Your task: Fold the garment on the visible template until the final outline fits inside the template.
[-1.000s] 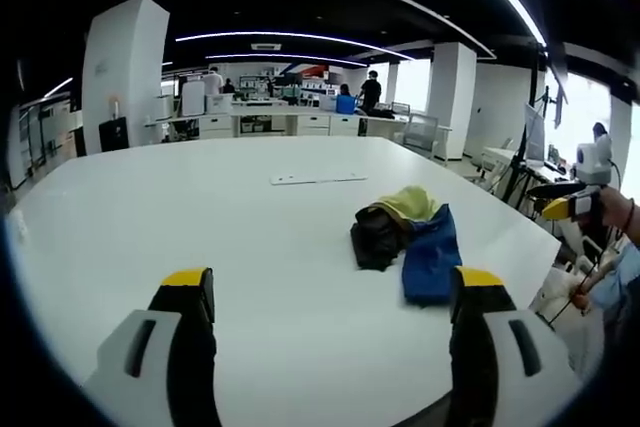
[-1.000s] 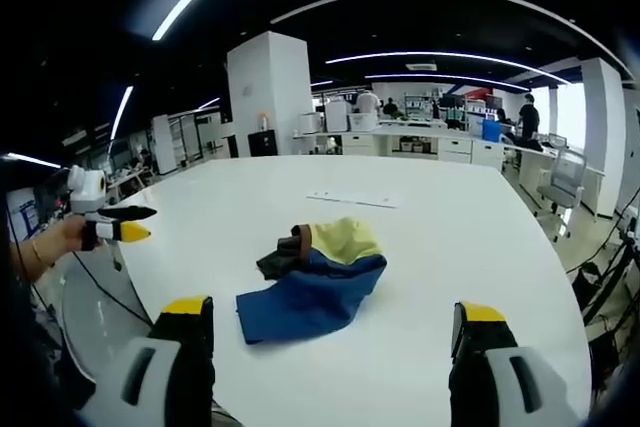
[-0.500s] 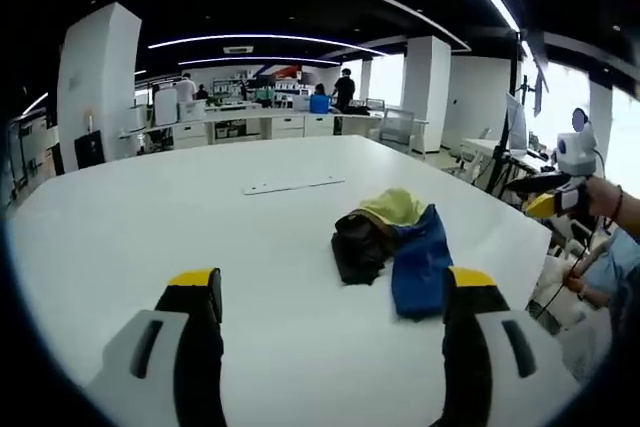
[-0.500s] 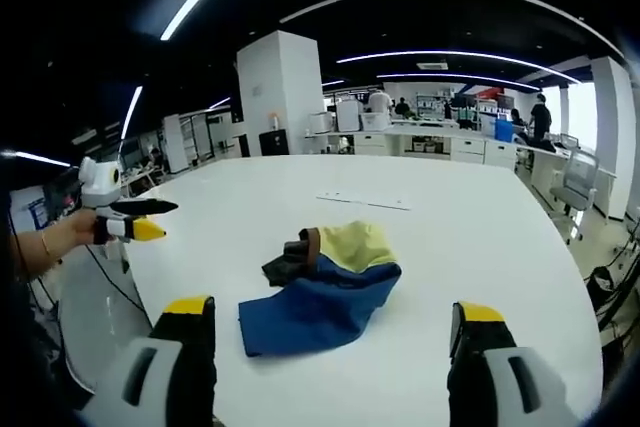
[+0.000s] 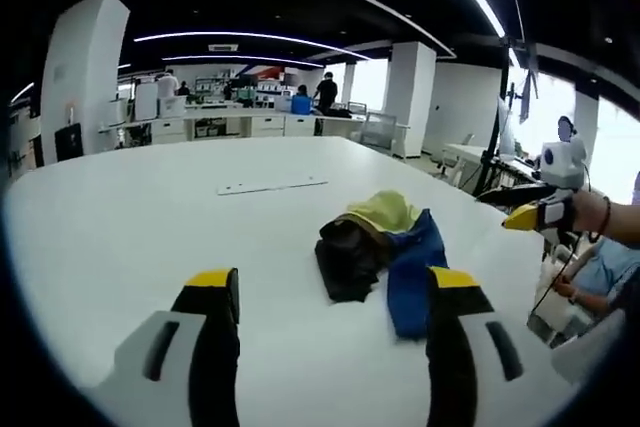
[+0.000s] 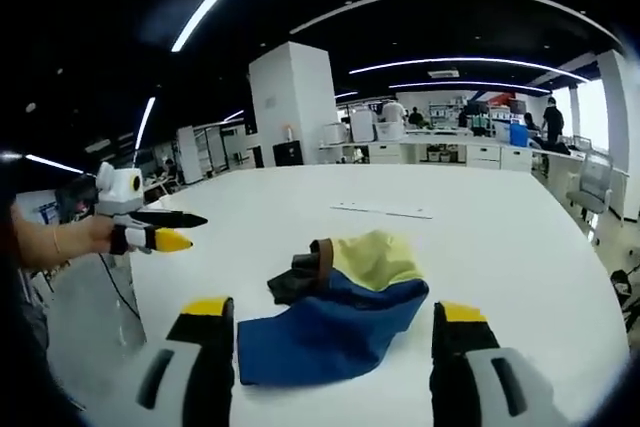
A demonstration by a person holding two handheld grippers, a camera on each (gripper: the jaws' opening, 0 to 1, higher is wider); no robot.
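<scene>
Left gripper view: left gripper [image 5: 325,297] hovers above the white table [image 5: 120,217], jaws wide apart, nothing between them. The garment [image 5: 380,247] lies crumpled on the table ahead and slightly right of centre: black part on the left, pale yellow on top at the back, blue running toward the near right, just beside the right jaw tip in the picture. A thin flat white strip [image 5: 272,186] lies on the table beyond the garment, well apart from it. The right gripper [image 5: 525,209] enters from the right edge, held in a hand [image 5: 590,215], off past the table edge; its yellow-tipped jaws look close together, but I cannot tell whether they are closed.

Right gripper view: right gripper [image 6: 335,332] over the near table edge, jaws wide apart, holding nothing. Garment [image 6: 340,302] sits between the jaw tips in the picture, a bit beyond them: blue fold nearest, yellow behind, black with a brown band at the left. Strip [image 6: 382,210] lies farther back on the table [image 6: 500,237]. Left gripper [image 6: 165,229] is at the left, held in a hand [image 6: 100,237], apart from the garment; its state is not clear here.
</scene>
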